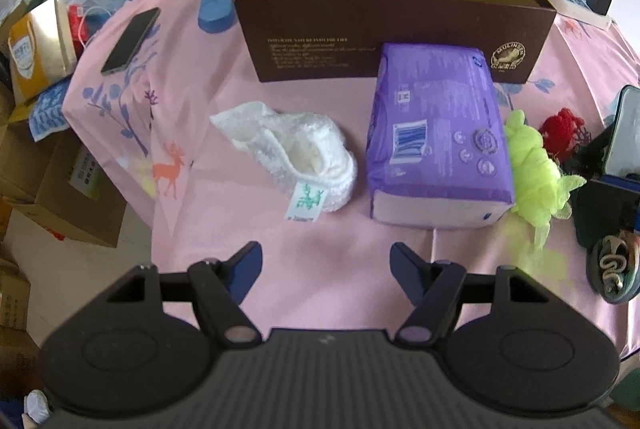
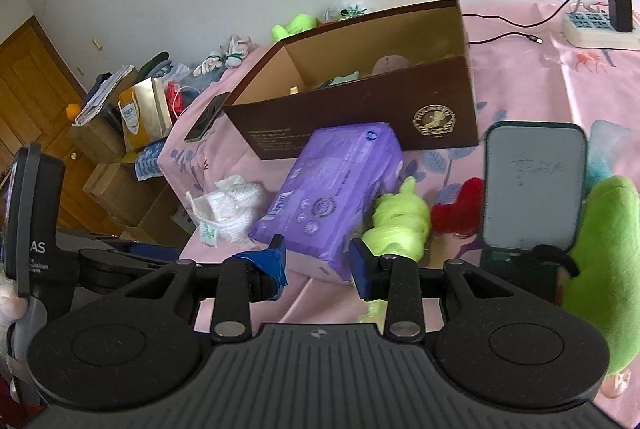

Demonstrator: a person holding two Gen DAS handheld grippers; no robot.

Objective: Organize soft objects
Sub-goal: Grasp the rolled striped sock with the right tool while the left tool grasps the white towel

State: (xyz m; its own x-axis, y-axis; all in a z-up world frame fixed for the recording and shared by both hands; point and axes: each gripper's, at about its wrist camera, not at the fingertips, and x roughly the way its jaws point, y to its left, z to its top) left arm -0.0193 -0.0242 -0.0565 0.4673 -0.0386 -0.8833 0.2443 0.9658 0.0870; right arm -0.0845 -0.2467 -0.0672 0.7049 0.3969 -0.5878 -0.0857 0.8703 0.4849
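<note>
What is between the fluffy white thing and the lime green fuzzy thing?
The purple pack lies between the white knitted piece and the lime green pom. Both wrist views show this.

We see a smooth, faintly sheened pink cloth [image 1: 320, 237] under everything. On it stands a matt brown cardboard box [image 1: 392, 37], raw kraft inside. Against the box's front lies a glossy purple plastic-wrapped pack [image 1: 440, 137]. Left of the pack is a nubbly white knitted piece [image 1: 304, 153]; right of it is fuzzy lime-green yarn [image 1: 532, 165].
</note>
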